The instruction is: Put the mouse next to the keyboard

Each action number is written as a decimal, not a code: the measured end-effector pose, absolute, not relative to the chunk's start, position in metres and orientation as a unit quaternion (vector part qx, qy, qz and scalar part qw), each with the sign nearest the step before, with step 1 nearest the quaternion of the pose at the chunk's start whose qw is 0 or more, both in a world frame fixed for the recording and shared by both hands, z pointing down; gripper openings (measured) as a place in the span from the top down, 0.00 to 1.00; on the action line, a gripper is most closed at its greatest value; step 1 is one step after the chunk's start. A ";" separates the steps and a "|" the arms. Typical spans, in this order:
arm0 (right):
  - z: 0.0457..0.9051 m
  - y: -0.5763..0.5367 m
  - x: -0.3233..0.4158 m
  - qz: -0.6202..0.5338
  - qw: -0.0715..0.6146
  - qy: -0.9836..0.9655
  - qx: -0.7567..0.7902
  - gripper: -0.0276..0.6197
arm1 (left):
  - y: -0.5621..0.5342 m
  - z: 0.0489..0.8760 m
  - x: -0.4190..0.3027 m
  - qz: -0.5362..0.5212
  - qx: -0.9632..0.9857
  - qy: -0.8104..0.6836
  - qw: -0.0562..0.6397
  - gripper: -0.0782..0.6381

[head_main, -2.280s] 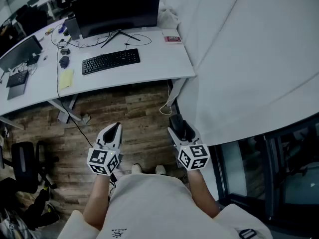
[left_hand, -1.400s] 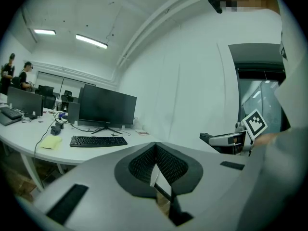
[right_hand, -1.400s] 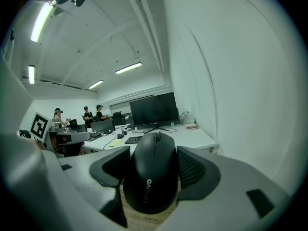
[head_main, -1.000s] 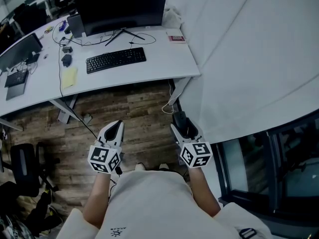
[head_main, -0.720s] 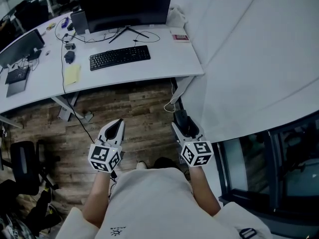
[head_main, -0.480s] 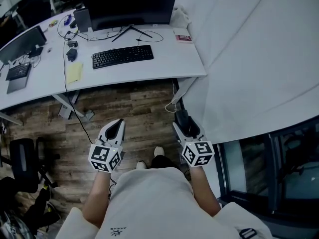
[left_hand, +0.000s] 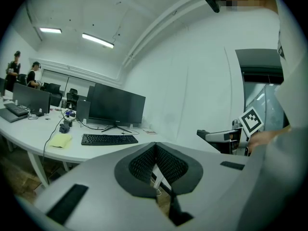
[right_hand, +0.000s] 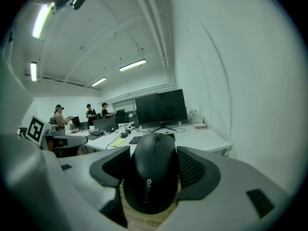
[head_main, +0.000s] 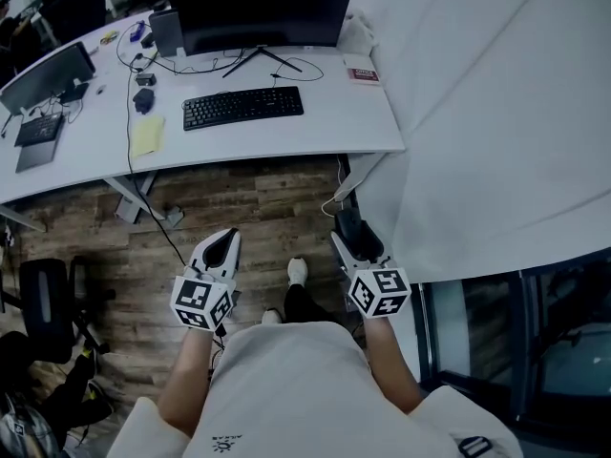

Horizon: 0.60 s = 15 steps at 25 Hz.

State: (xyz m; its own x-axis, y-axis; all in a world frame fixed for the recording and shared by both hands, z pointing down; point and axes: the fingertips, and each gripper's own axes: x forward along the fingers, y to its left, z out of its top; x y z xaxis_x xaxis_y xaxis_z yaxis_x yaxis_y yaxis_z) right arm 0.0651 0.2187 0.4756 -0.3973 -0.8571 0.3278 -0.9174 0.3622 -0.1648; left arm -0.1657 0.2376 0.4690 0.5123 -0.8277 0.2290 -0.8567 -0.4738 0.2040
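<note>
A white desk (head_main: 325, 127) stands far across the wood floor (head_main: 258, 213), carrying a black monitor (head_main: 258, 8) and a black keyboard (head_main: 242, 107). The left gripper (left_hand: 155, 153) has its jaws pressed together on nothing. The right gripper (right_hand: 153, 165) pinches a black Lenovo mouse (right_hand: 152, 177), well apart from the keyboard.

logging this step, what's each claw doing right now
left claw: closed, empty
right claw: closed on the black mouse
</note>
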 end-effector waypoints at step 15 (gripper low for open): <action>0.482 0.131 0.081 0.165 0.100 -0.829 0.525 0.48 | 0.158 0.469 -0.150 0.056 0.849 -0.505 0.146 0.88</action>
State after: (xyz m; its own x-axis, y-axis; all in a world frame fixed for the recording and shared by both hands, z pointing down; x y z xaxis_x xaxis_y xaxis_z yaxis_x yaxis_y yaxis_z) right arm 0.0805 0.1305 0.4817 -0.4276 -0.8378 0.3395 -0.9040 0.3935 -0.1673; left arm -0.1498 0.1584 0.4691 0.4839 -0.8411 0.2417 -0.8736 -0.4477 0.1909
